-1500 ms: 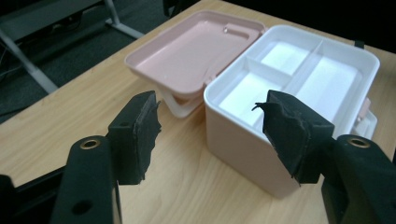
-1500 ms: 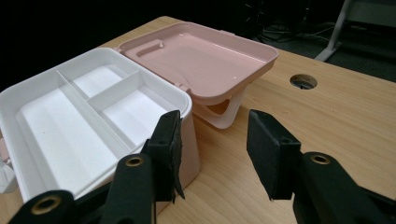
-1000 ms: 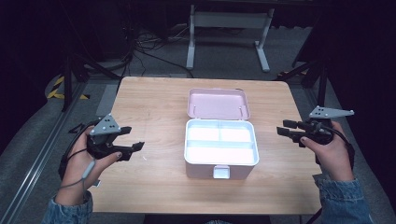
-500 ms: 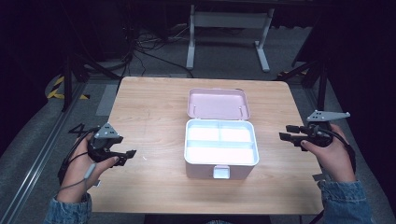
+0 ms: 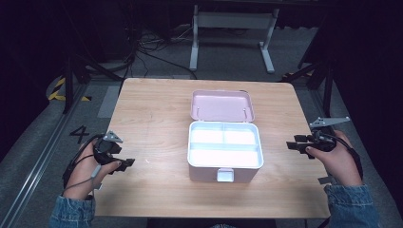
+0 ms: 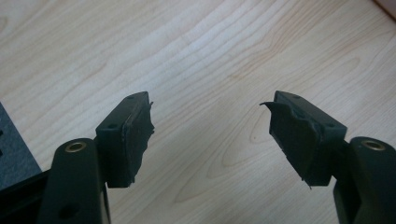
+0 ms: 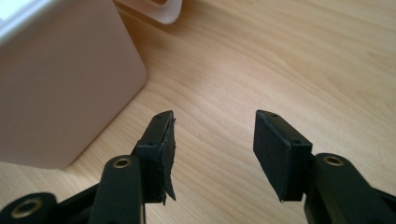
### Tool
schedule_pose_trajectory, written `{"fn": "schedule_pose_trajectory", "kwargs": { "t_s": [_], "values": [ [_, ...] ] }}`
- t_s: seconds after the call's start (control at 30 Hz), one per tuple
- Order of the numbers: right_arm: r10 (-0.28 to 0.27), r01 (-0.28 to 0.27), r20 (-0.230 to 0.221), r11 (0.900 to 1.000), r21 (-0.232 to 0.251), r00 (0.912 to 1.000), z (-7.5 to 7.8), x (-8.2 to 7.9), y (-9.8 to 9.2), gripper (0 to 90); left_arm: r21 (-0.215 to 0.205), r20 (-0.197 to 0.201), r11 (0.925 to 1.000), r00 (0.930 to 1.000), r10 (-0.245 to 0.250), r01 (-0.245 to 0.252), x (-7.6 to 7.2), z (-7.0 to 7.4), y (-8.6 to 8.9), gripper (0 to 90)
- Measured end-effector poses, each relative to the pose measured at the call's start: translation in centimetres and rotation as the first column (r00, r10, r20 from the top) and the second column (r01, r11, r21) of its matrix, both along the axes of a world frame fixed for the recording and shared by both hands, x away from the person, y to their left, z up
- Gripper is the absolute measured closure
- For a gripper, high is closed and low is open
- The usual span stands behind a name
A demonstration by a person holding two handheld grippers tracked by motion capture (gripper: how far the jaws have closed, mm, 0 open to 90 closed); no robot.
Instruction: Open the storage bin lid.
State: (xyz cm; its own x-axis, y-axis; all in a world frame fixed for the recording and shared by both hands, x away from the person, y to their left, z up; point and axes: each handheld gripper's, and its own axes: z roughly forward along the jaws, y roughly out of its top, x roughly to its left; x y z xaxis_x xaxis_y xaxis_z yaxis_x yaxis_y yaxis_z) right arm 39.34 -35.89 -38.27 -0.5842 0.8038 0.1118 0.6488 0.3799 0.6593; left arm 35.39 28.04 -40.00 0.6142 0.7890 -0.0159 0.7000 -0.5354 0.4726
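Flanking open box (claws apart)

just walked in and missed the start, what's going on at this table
A person sits at a wooden table with a gripper in each hand. A pink lunch box sits open in the middle, lid laid back, compartments looking empty. The left gripper and right gripper are both open and hold nothing, one each side of the box, apart from it.

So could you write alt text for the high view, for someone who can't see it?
An open pink box with its lid flipped back sits mid-way on a wooden table. A person's hands hold an open left gripper and right gripper at either side, apart from it.
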Motion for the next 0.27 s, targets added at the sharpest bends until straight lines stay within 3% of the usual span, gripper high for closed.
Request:
{"fn": "schedule_pose_trajectory", "kwargs": {
  "t_s": [0.17,0.27],
  "values": [
    [-0.028,0.028,-0.027,1.000,-0.004,0.9992,-0.59,0.28,-0.23,49.0,0.025,-0.043,0.9996,0.9990,0.011,-0.010,-0.11,-0.33,-0.15,29.9],
    [-0.028,0.028,-0.022,1.000,0.009,0.9994,-0.60,0.26,-0.16,47.7,0.025,-0.040,0.9996,0.9991,0.012,-0.011,-0.06,-0.43,-0.17,29.8]
  ]
}}
